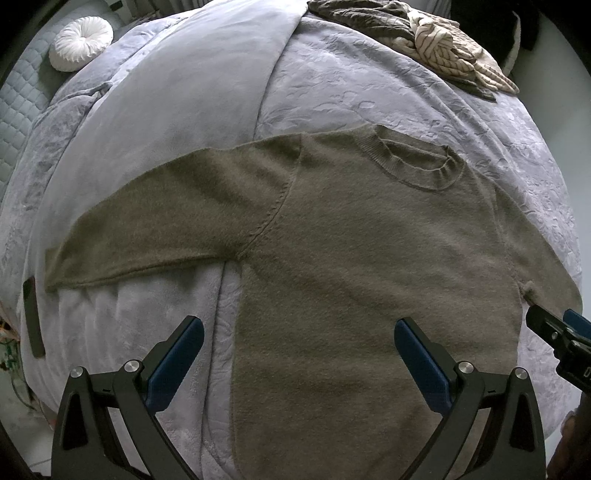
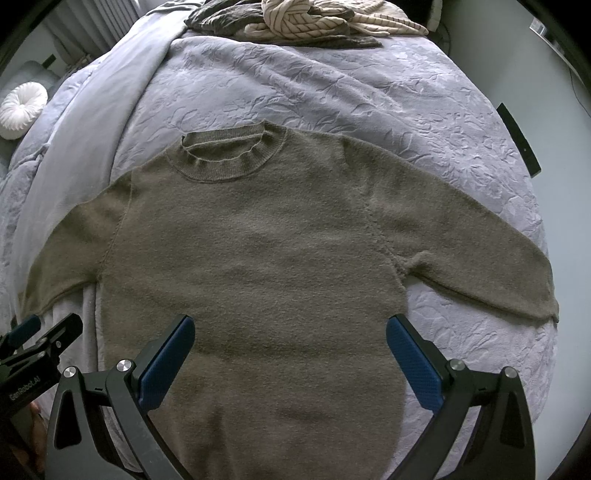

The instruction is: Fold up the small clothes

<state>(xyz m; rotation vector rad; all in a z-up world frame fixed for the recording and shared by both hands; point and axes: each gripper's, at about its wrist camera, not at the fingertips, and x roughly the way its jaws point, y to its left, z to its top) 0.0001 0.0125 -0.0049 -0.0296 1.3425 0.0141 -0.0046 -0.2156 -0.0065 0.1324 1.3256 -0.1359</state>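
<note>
sweater (image 1: 369,240): flat on bed (image 1: 332,92) | left gripper (image 1: 299,332): jaws wide apart

Light is soft, cool and rather dim; no hard shadows or glare. Fisheye bends my pale lavender embossed bedspread (image 1: 388,96) into a dome, with dark vignetting at the corners. The flat olive-brown knit sweater (image 2: 258,258) stays sharp, its weave readable.

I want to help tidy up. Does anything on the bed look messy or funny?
The brown sweater lies flat and neat, sleeves spread out. The untidy bit is the crumpled heap of clothes at the far end of the bed, with a striped cream garment bunched on top. Both grippers, left and right, are open and hold nothing.
</note>
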